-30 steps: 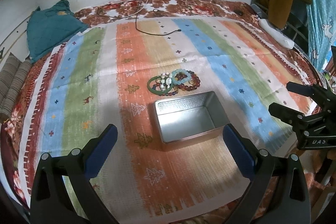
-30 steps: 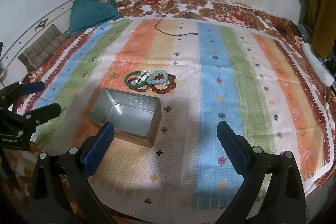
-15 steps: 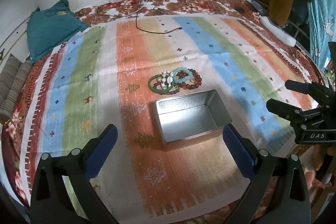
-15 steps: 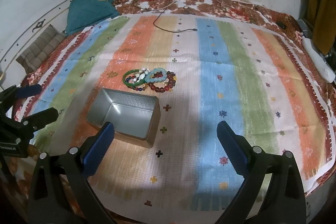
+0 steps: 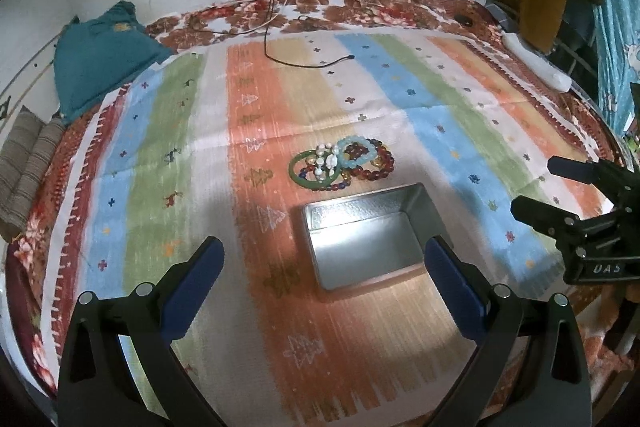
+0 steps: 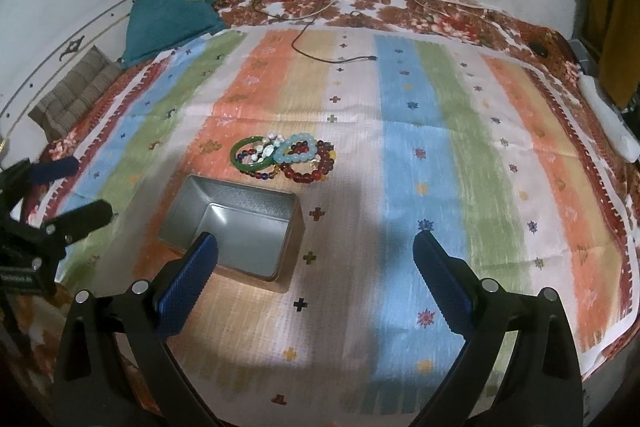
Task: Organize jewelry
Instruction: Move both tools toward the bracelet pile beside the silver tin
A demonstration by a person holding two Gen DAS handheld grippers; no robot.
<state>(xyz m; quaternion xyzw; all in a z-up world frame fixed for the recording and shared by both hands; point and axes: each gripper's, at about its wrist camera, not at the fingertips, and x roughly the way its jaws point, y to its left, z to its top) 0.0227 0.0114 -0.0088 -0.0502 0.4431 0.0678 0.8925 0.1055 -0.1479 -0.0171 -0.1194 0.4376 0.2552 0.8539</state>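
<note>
A pile of bracelets (image 5: 342, 163) lies on the striped cloth: a green bangle (image 5: 298, 174), a light blue bead bracelet (image 5: 356, 157), dark red beads and pearly ones. It also shows in the right wrist view (image 6: 286, 159). An open, empty metal tin (image 5: 368, 235) sits just in front of the pile, and shows in the right wrist view (image 6: 236, 227). My left gripper (image 5: 324, 279) is open and empty, above the cloth before the tin. My right gripper (image 6: 316, 275) is open and empty, to the tin's right.
The striped cloth (image 5: 160, 167) covers a bed with a floral sheet. A black cable (image 5: 280, 55) trails from a wall socket onto the cloth's far part. A teal cushion (image 5: 100, 55) and a folded brown cloth (image 5: 24, 163) lie at left. A white object (image 5: 536, 67) lies at the right edge.
Both grippers have moved slightly forward and down toward the tin and bracelets. Both stay open; nothing on the cloth has moved.
</note>
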